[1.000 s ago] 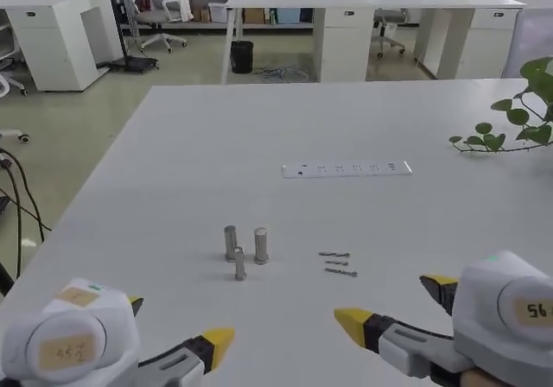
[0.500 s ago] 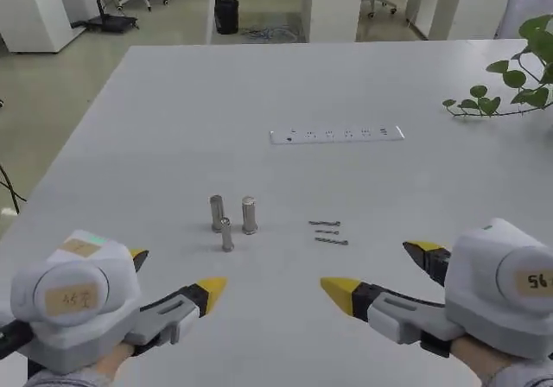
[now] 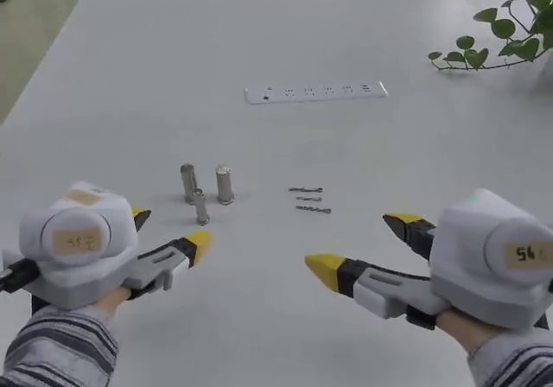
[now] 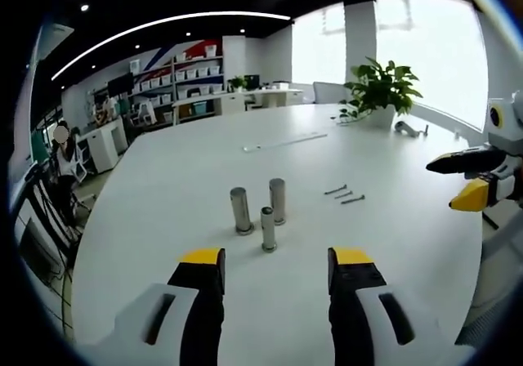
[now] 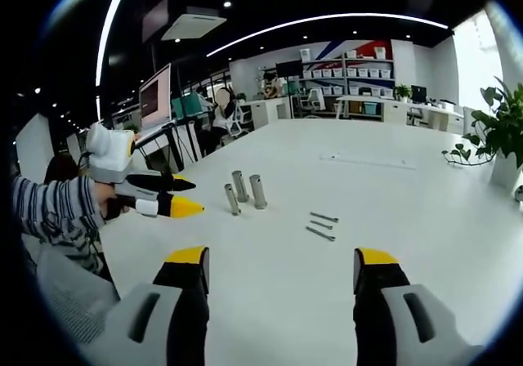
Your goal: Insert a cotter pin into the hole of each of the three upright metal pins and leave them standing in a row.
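Head view, looking down on a white table (image 3: 415, 145). Left of centre, three upright metal pins (image 3: 200, 206) clustered in a tight triangle, not yet a row; holes too small to make out. Just right of centre, three cotter pins (image 3: 309, 199) lying flat and parallel, close together, well apart from either gripper. Lower left, left gripper (image 3: 169, 230), jaws apart, holding nothing. Lower right, right gripper (image 3: 359, 242), likewise spread and empty. Probable step: fetching a first cotter pin. Best pinched at one end with the right gripper, approaching low, leaving the other end free; then steady one metal pin with the left before aligning with its hole.
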